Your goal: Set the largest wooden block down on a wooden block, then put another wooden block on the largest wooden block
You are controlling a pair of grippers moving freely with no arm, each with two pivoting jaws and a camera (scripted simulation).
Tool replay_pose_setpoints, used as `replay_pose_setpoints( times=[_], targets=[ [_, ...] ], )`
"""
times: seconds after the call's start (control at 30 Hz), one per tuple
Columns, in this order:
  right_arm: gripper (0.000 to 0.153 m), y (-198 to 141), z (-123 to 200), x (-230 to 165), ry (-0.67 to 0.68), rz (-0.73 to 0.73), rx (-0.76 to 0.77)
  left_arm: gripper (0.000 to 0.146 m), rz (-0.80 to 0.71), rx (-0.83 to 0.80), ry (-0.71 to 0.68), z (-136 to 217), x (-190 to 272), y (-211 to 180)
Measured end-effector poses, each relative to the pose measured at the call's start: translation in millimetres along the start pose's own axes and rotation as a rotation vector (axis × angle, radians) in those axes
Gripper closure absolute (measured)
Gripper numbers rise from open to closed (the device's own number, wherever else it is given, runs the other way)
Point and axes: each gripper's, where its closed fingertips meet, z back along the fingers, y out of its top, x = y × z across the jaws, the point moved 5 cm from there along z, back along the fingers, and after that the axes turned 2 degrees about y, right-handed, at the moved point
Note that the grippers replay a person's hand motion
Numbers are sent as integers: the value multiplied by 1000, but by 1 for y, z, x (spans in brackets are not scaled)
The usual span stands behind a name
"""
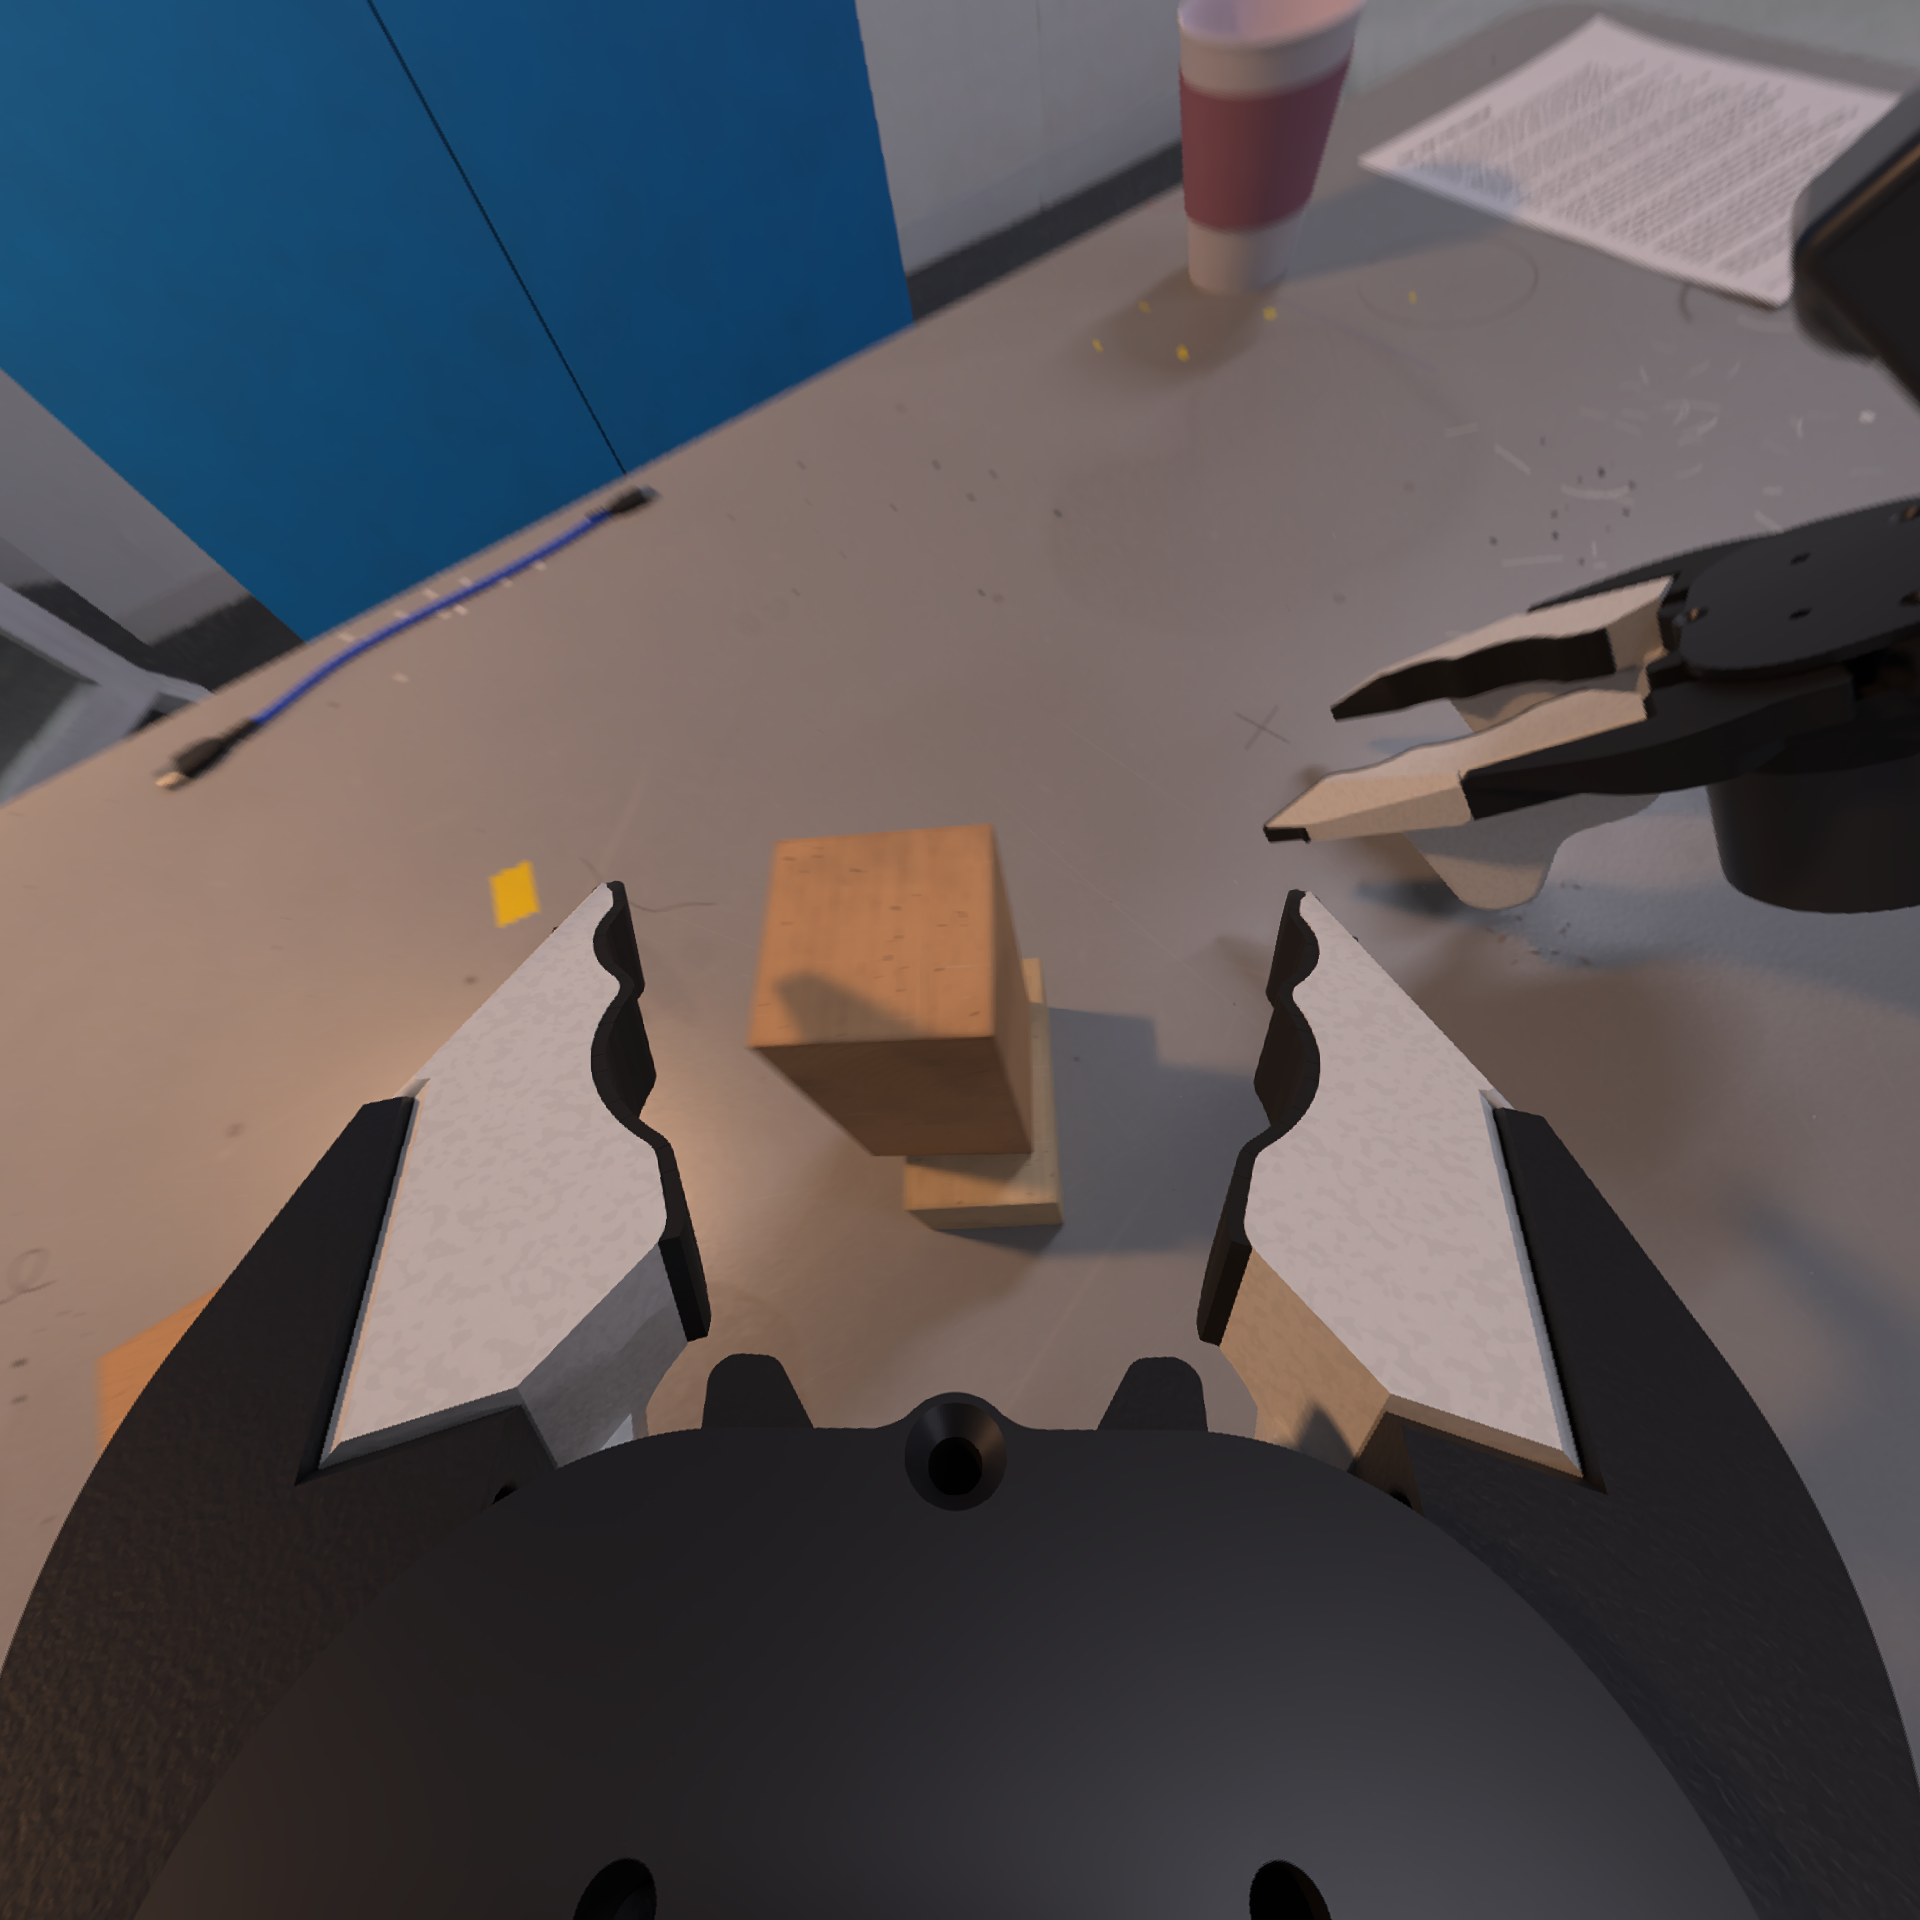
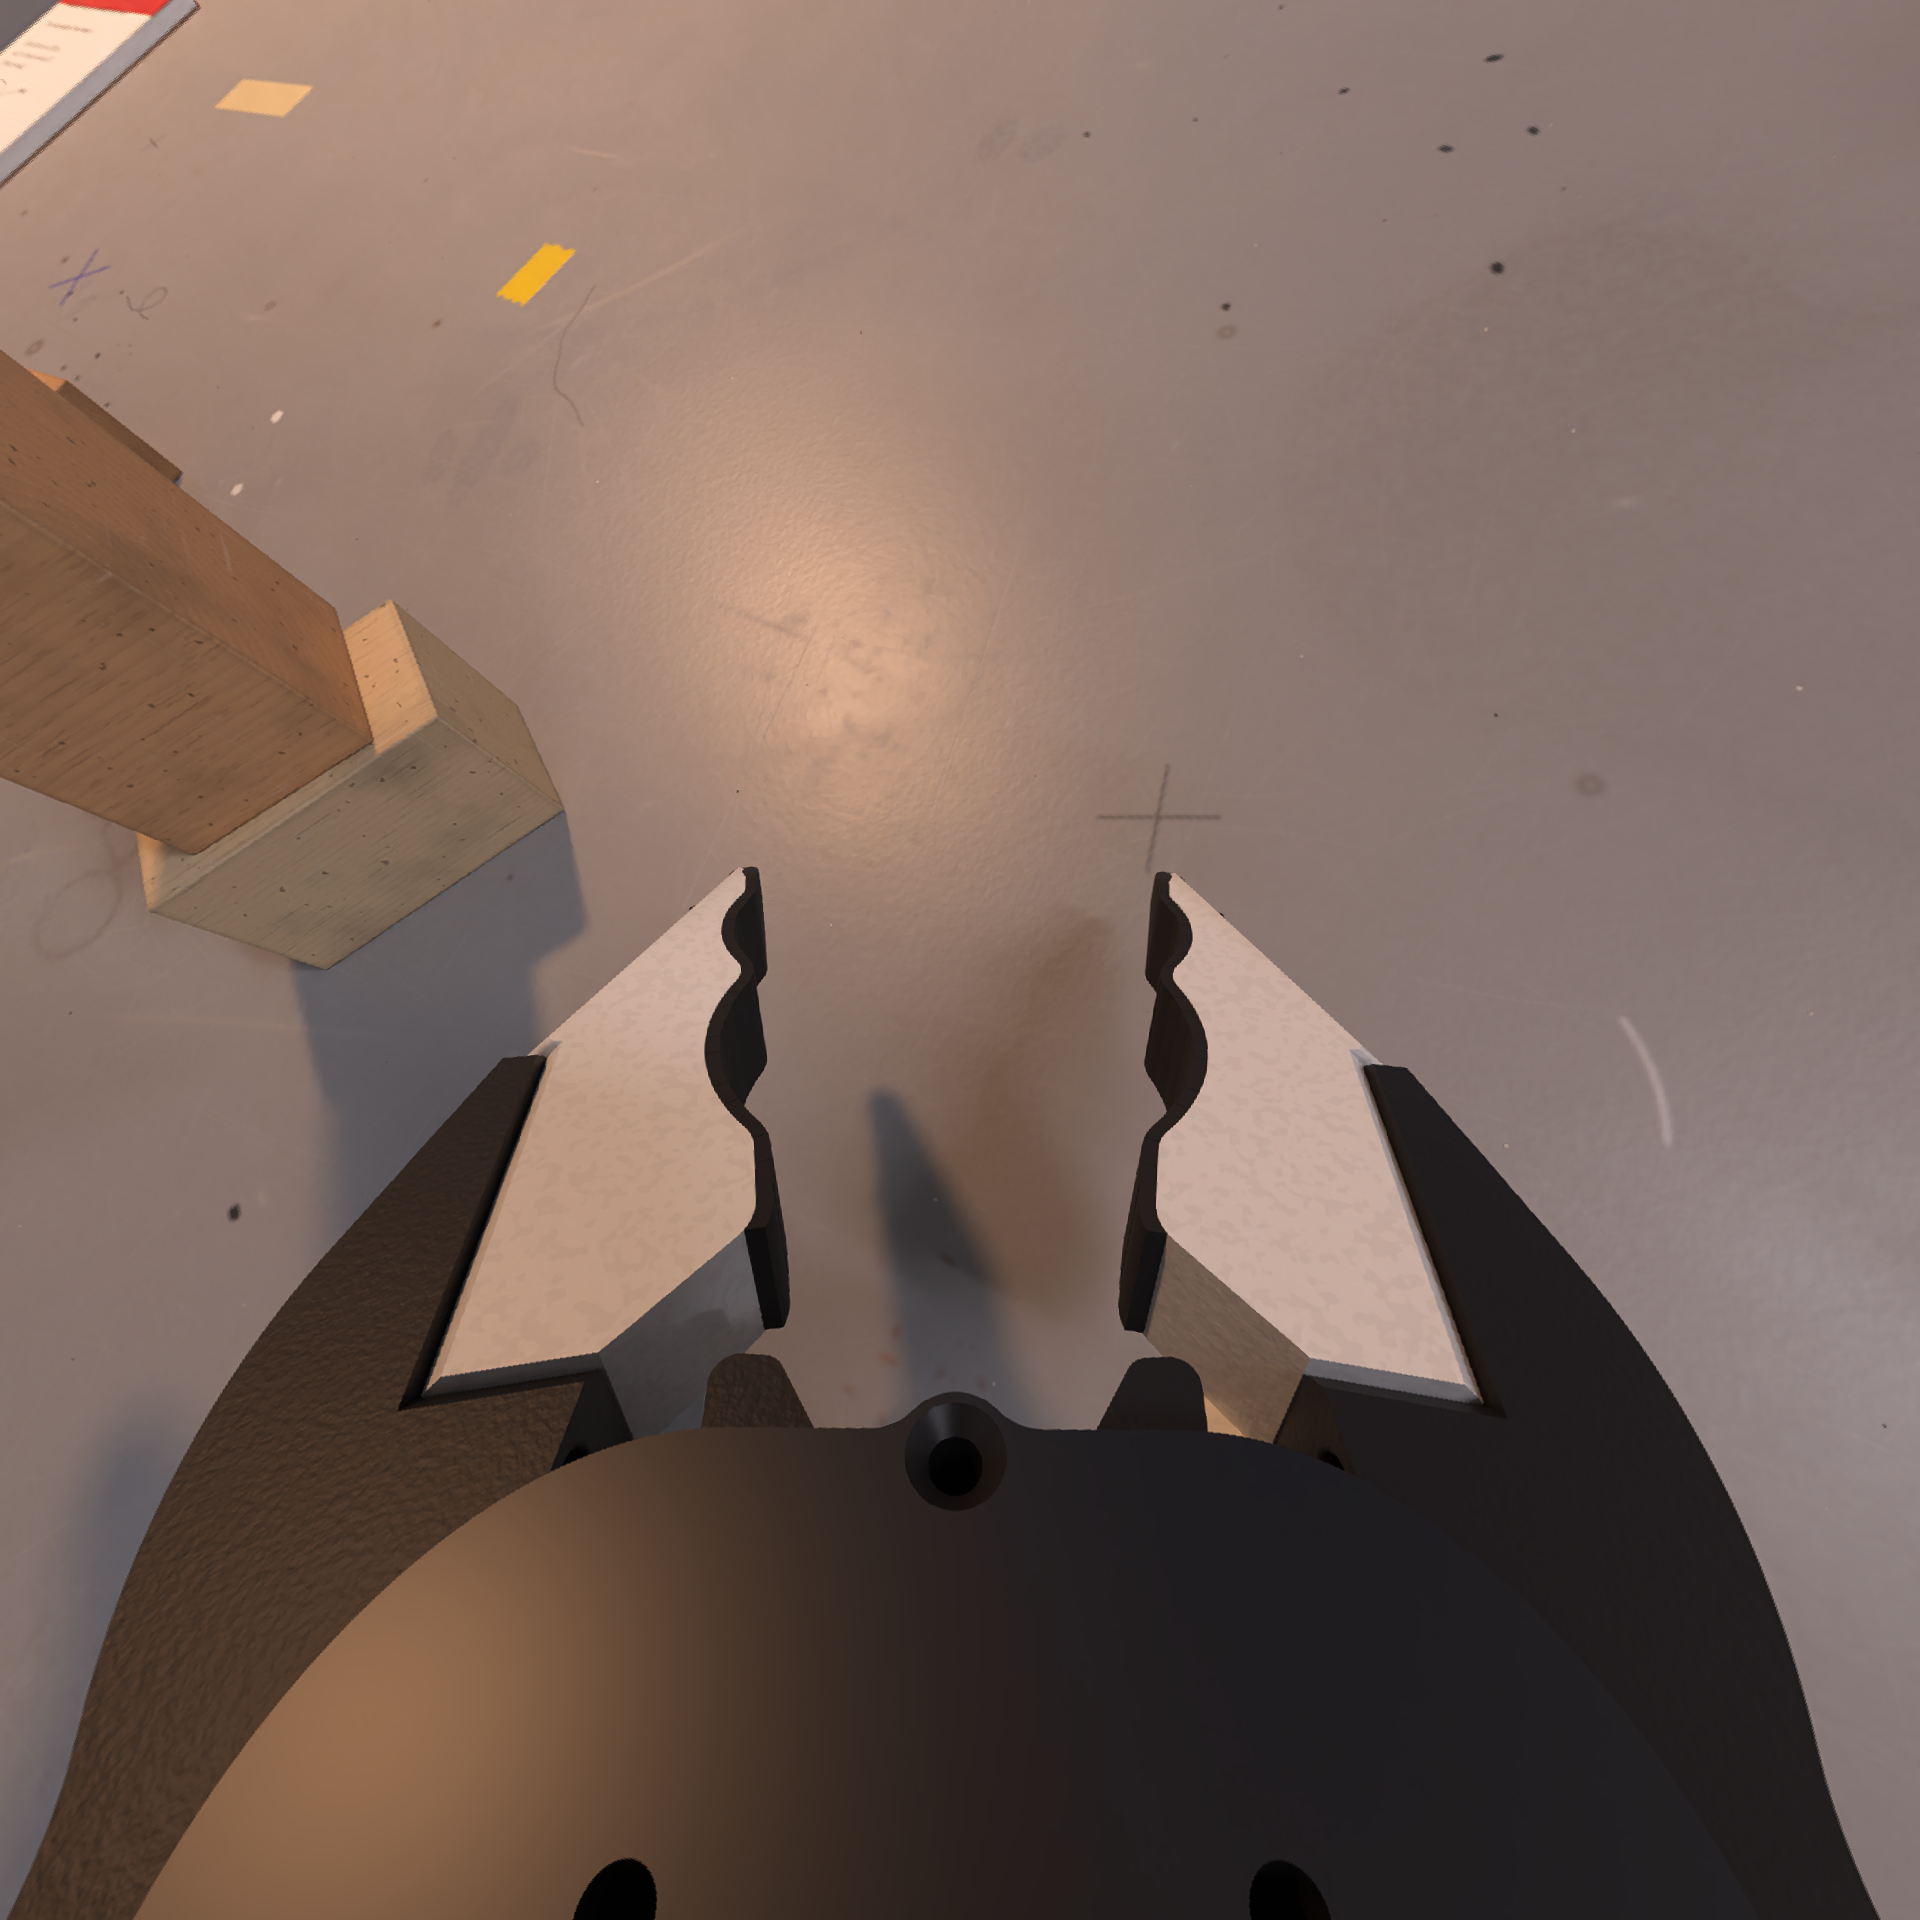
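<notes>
The largest wooden block [image 1: 888, 977] lies on top of a paler, smaller wooden block [image 1: 987, 1195] on the grey table, overhanging it. My left gripper [image 1: 954, 894] is open and empty, its fingers apart on either side of the stack and above it. My right gripper [image 1: 1304, 771] hovers open and empty to the right of the stack. In the right wrist view the large block [image 2: 156, 623] and the pale block [image 2: 395, 810] sit at the left, clear of my right gripper [image 2: 956, 875]. A part-hidden orange-brown block [image 1: 145, 1351] shows behind my left finger.
A red-sleeved paper cup [image 1: 1257, 156] and a printed sheet [image 1: 1631, 145] stand at the back. A blue cable [image 1: 416, 623] lies along the table's left edge, by a blue cabinet [image 1: 416, 260]. Yellow tape [image 1: 513, 891] marks the table. A card [image 2: 73, 62] lies far left.
</notes>
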Motion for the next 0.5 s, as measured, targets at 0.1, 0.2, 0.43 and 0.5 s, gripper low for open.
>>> replay_pose_setpoints(
  times=[0.1,0.2,0.43,0.5],
  targets=[
    [78,0,0,0,4,-4,4,26,13,65,33,32,-25,10],
    [78,0,1,0,6,-6,5,34,18,56,110,63,-71,-1],
    [77,0,-1,1,-10,-4,-2,41,284,-376,165,43,-188,-84],
    [75,0,0,3,-25,-5,-3,42,309,-460,206,33,-203,-104]
  ],
)
